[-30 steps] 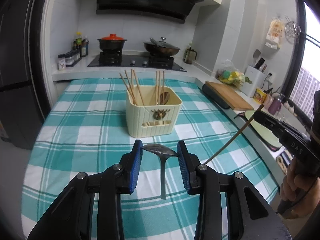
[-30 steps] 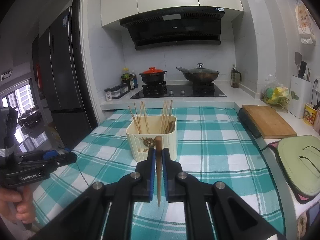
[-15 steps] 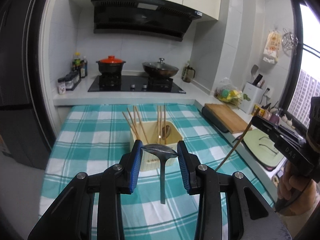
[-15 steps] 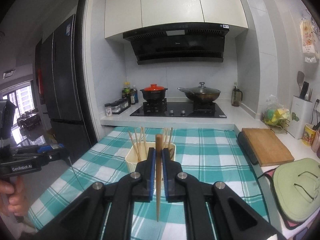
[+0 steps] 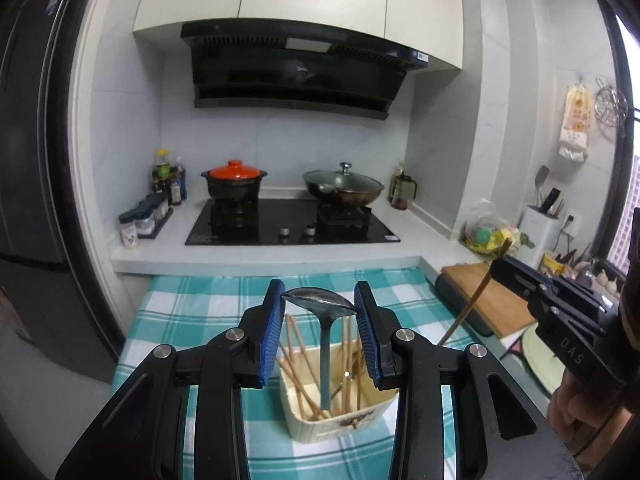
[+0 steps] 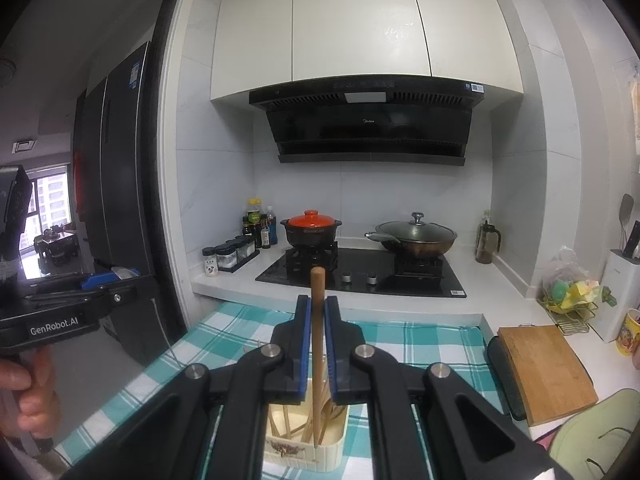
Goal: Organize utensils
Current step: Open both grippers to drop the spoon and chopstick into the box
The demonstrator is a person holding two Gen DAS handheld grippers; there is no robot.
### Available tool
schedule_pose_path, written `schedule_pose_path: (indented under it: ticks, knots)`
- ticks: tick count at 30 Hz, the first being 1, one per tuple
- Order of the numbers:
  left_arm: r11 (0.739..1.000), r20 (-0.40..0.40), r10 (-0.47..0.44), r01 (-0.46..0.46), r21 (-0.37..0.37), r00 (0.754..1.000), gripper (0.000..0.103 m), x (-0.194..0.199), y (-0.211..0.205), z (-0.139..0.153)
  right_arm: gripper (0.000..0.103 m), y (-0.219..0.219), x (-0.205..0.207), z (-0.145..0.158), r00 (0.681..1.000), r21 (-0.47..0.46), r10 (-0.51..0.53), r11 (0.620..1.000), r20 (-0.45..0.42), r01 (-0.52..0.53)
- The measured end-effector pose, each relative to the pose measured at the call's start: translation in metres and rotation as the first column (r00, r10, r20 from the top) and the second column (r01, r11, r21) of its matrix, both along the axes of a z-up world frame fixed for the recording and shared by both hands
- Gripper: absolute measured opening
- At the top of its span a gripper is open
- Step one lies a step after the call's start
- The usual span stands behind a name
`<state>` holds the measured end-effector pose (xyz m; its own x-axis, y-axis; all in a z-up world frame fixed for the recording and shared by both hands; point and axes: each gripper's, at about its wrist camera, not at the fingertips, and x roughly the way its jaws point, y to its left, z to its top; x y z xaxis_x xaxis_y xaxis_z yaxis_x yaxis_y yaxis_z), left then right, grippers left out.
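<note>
My left gripper (image 5: 319,310) is shut on the bowl of a metal spoon (image 5: 325,360). The spoon's handle hangs straight down over the opening of a cream utensil holder (image 5: 352,424), which holds several wooden chopsticks. My right gripper (image 6: 317,308) is shut on a wooden chopstick (image 6: 317,280) held upright, its thin tip down at the same holder (image 6: 320,452). I cannot tell whether either tip is inside the holder. In the left wrist view the right gripper (image 5: 516,276) shows with the slanting chopstick (image 5: 476,296). A hand holds the left gripper (image 6: 92,288) at the left edge.
The holder stands on a teal checked tablecloth (image 5: 192,312). Behind it are a hob (image 5: 292,228) with a red-lidded pot (image 5: 234,178) and a wok (image 5: 344,188), plus spice jars (image 5: 144,220). A cutting board (image 6: 544,368) and green mat (image 6: 592,436) lie right; a dark fridge (image 6: 116,184) stands left.
Both grippers have risen and moved forward toward the holder, each keeping its utensil. The holder, earlier well ahead on the cloth, now sits low under the fingers.
</note>
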<state>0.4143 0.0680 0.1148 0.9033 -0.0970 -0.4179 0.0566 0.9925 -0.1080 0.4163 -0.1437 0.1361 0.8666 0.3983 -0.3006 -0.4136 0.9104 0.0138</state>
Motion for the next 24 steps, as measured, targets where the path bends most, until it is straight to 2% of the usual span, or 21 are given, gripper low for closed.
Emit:
schedule_pose_path:
  ticks: [5, 10, 15, 19, 20, 21, 22, 23, 24]
  knots:
    - [1.0, -0.081, 0.0, -0.001, -0.009, 0.997, 0.036, 0.048, -0.01, -0.033, 0.007, 0.012, 0.045, -0.028, 0.999, -0.006, 0.0, 1.0, -0.047, 0.0]
    - [1.0, -0.198, -0.016, 0.011, -0.028, 0.98, 0.036, 0.091, -0.015, -0.082, 0.007, 0.022, 0.087, -0.075, 0.981, -0.03, 0.031, 0.999, -0.192, -0.037]
    - [0.999, -0.308, -0.015, 0.002, -0.044, 0.951, 0.036, 0.123, -0.015, -0.125, 0.007, 0.033, 0.132, -0.125, 0.922, -0.026, 0.055, 0.997, -0.384, -0.07]
    - [0.999, -0.358, -0.009, -0.004, -0.036, 0.934, 0.038, 0.139, -0.013, -0.144, 0.007, 0.041, 0.156, -0.145, 0.891, -0.015, 0.055, 0.997, -0.45, -0.07]
    - [0.999, -0.356, -0.004, -0.01, -0.035, 0.934, 0.046, 0.139, -0.012, -0.144, 0.007, 0.042, 0.162, -0.148, 0.882, -0.005, 0.059, 0.998, -0.468, -0.07]
    - [0.999, -0.35, 0.006, -0.019, -0.032, 0.937, 0.062, 0.138, -0.01, -0.143, 0.008, 0.044, 0.167, -0.15, 0.875, 0.002, 0.059, 0.998, -0.48, -0.067]
    - [0.999, -0.337, 0.022, -0.033, -0.026, 0.941, 0.068, 0.135, -0.008, -0.139, 0.008, 0.046, 0.171, -0.151, 0.872, 0.002, 0.056, 0.998, -0.487, -0.063]
    - [0.999, -0.318, 0.036, -0.044, -0.017, 0.947, 0.075, 0.13, -0.005, -0.135, 0.014, 0.047, 0.174, -0.152, 0.87, -0.002, 0.05, 0.998, -0.49, -0.058]
    - [0.999, -0.301, 0.039, -0.044, -0.01, 0.953, 0.077, 0.124, -0.004, -0.131, 0.02, 0.048, 0.176, -0.152, 0.872, -0.003, 0.045, 0.999, -0.488, -0.053]
